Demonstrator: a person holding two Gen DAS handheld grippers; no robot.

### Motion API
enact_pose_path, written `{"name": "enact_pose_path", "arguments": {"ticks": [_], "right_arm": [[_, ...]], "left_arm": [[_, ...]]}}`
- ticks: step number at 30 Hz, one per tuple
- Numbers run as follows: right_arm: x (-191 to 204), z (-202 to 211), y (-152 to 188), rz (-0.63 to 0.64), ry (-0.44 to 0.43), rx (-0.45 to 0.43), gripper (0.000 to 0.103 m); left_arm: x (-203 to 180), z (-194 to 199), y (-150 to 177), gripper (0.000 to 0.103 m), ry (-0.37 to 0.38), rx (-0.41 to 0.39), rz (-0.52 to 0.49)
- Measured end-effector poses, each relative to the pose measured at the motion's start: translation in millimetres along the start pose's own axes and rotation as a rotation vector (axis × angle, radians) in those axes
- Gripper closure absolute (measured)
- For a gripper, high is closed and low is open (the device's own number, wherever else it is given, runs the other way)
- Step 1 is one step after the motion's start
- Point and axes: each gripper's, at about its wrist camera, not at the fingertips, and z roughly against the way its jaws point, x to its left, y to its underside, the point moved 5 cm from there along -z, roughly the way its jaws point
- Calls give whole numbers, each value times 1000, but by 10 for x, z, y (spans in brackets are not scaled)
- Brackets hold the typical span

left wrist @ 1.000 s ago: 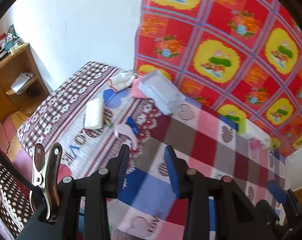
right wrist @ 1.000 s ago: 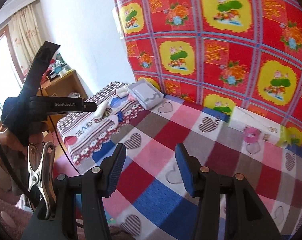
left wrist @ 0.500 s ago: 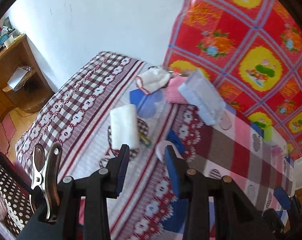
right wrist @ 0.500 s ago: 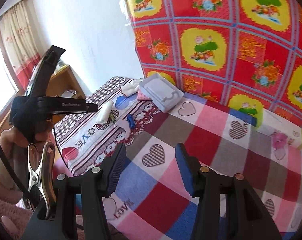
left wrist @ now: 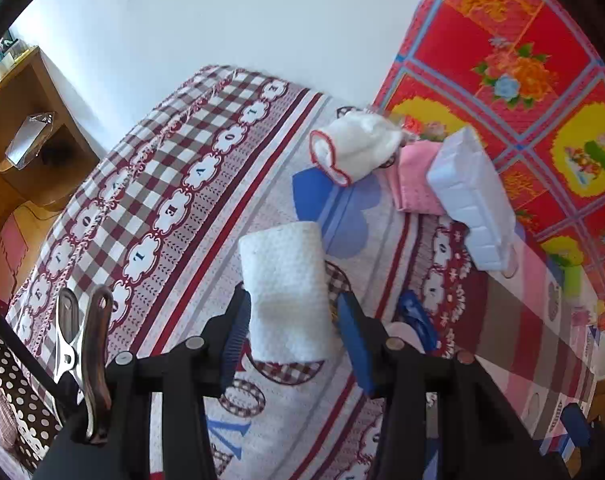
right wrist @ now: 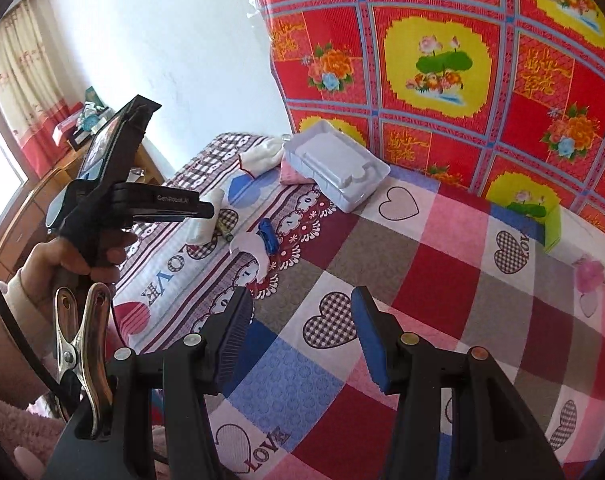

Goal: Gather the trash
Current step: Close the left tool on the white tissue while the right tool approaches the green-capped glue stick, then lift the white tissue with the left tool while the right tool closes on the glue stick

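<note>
A folded white paper towel lies on the patterned bedspread, its long axis running away from the camera, near end between the opening jaws of the left gripper, pads not yet pressing. A second ago the towel lay far ahead. The right gripper hovers open, empty, over bare checked cloth, well clear of the white foam tray.

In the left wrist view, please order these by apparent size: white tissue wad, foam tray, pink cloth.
1. Tissue wad, though it is nearest the camera.
2. Foam tray.
3. Pink cloth, partly hidden under the tray.
</note>
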Motion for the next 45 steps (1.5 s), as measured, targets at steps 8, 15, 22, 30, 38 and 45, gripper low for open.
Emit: {"name": "enact_pose_path", "arguments": {"ticks": [8, 15, 22, 30, 38, 45], "right_arm": [[46, -179, -78, 29, -9, 36, 50], [162, -316, -156, 80, -33, 58, 51], [277, -486, -216, 114, -69, 80, 51], [451, -679, -260, 167, -125, 109, 51], [731, -992, -368, 228, -204, 122, 52], [925, -1275, -452, 276, -219, 132, 66]], "left_arm": [[-16, -201, -57, 52, -1, 21, 17], [-40, -180, -94, 75, 47, -6, 29], [-115, 40, -74, 91, 51, -46, -6], [116, 243, 9, 91, 49, -51, 70], [399, 261, 138, 91, 35, -46, 116], [468, 280, 234, 91, 44, -39, 133]]}}
